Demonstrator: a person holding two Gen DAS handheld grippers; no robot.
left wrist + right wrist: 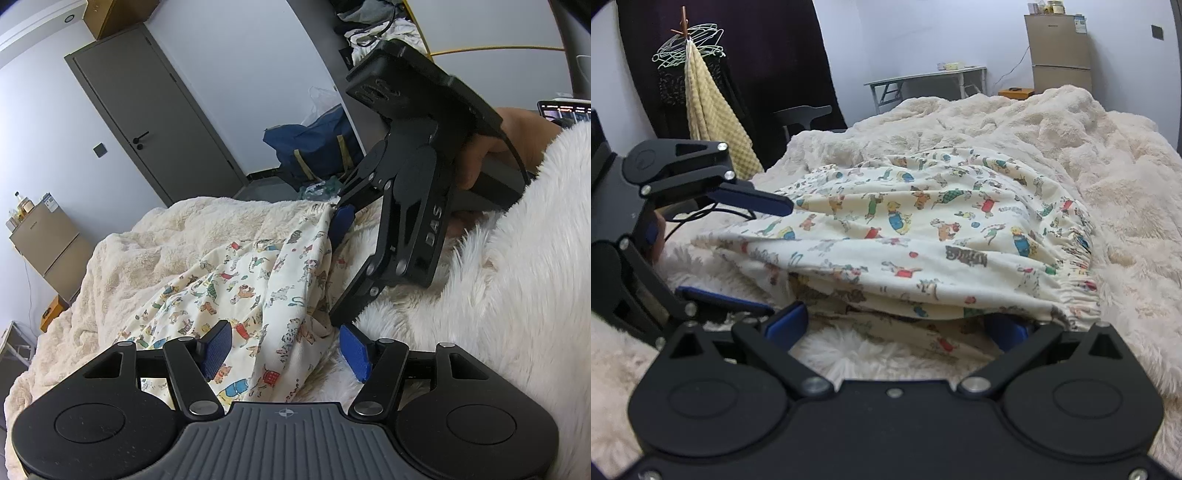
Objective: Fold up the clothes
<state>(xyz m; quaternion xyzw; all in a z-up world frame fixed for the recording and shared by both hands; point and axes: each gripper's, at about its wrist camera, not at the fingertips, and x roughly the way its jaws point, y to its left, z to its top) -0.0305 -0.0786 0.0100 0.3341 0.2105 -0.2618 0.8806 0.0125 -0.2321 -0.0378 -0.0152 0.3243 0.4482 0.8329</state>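
Observation:
A cream garment [923, 229] printed with small cartoon animals lies folded over on a fluffy cream blanket [1052, 140]; its gathered elastic hem [1078, 288] is at the right. My left gripper [286, 350] is open, and the garment's [258, 288] near edge drapes loosely between its blue pads [218, 347]. In the right wrist view the left gripper [775, 258] reaches in from the left, one finger over the cloth and one under it. My right gripper [897, 328] stands wide open with the lower cloth layer between its fingers, unpressed. In the left wrist view the right gripper [341, 269] straddles the same edge.
A hand in a white fluffy sleeve [498, 295] holds the right gripper. Beyond the bed are a grey door [155, 129], a blue bag [314, 144], a small fridge [1058, 51], a folding table [923, 79], and hangers with a yellow towel [709, 110].

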